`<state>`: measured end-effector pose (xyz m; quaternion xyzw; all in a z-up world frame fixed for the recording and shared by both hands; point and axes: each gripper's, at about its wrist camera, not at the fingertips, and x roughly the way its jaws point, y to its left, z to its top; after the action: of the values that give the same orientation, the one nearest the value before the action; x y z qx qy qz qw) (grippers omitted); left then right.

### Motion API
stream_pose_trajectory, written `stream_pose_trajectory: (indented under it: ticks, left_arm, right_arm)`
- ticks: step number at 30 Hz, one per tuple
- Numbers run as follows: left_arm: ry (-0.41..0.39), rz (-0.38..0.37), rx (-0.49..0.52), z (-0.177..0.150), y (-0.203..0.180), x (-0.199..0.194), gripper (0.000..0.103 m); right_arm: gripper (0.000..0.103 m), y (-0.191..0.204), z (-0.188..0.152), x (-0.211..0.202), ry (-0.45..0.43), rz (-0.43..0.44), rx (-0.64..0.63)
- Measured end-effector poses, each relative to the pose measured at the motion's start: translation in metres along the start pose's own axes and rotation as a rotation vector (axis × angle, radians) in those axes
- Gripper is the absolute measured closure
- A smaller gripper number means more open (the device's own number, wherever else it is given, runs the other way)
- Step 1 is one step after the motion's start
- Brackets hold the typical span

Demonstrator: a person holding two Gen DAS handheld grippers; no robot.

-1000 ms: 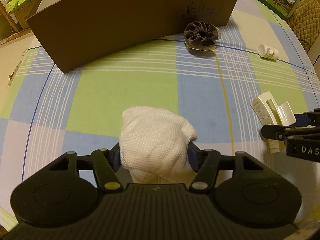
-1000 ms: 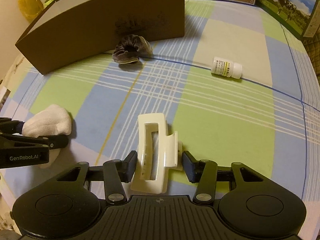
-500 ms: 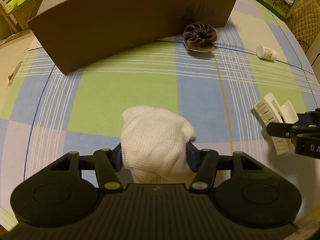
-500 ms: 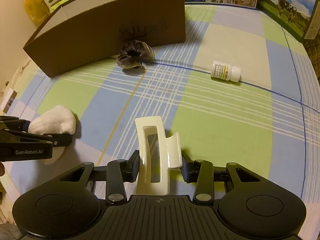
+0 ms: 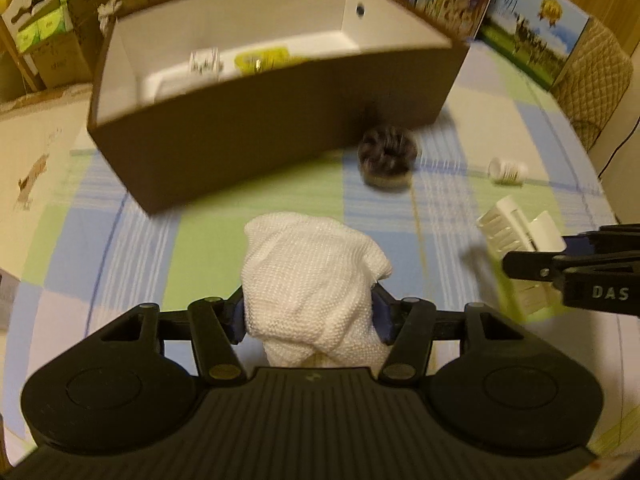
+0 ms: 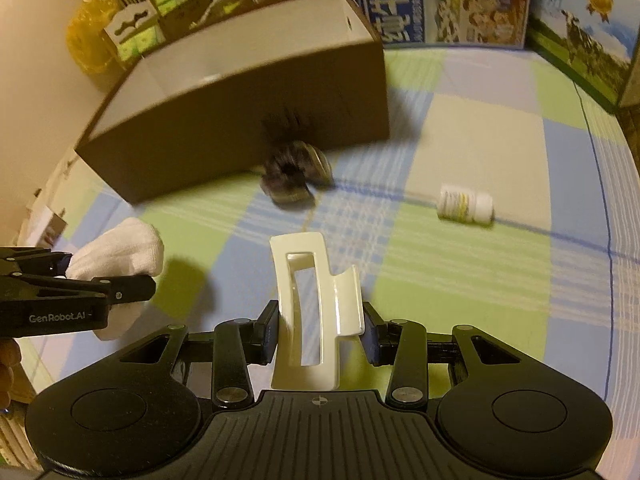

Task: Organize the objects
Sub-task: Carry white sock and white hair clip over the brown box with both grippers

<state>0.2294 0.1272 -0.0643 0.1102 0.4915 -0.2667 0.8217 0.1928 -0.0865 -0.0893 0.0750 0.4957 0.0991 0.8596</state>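
Cloth (image 5: 312, 280) between left tongs (image 5: 307, 316) — clamped

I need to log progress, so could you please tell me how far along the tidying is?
Some items already lie in the brown box. In hand: the left gripper holds the white cloth, the right gripper the hair claw. The scrunchie and pill bottle remain on the table.

Count so far: 1 white knit cloth (image 5: 312, 276), 1 cream hair claw (image 6: 316, 312), 1 dark scrunchie (image 5: 386, 154), 1 pill bottle (image 6: 466, 204), 1 brown box (image 5: 260, 120), 2 grippers.
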Motion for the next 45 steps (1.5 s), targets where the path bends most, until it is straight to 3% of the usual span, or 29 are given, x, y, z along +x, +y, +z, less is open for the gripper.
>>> stream_pose_trajectory:
  ticks: [8, 21, 32, 45]
  left_arm:
    - [-0.103, 0.002, 0.014, 0.045, 0.005, -0.019, 0.049]
    - [-0.207, 0.07, 0.031, 0.139, 0.037, -0.003, 0.049]
    - [-0.147, 0.096, 0.043, 0.204, 0.07, 0.057, 0.049]
    - [-0.056, 0.106, 0.068, 0.231, 0.084, 0.123, 0.049]
  right_arm:
    - [0.065, 0.022, 0.056, -0.008, -0.088, 0.047, -0.036]
    - [0.065, 0.048, 0.169, 0.01, -0.2, 0.075, -0.083]
    - [0.065, 0.046, 0.23, 0.081, -0.14, 0.013, -0.085]
    - [0.065, 0.045, 0.254, 0.146, -0.061, -0.074, -0.157]
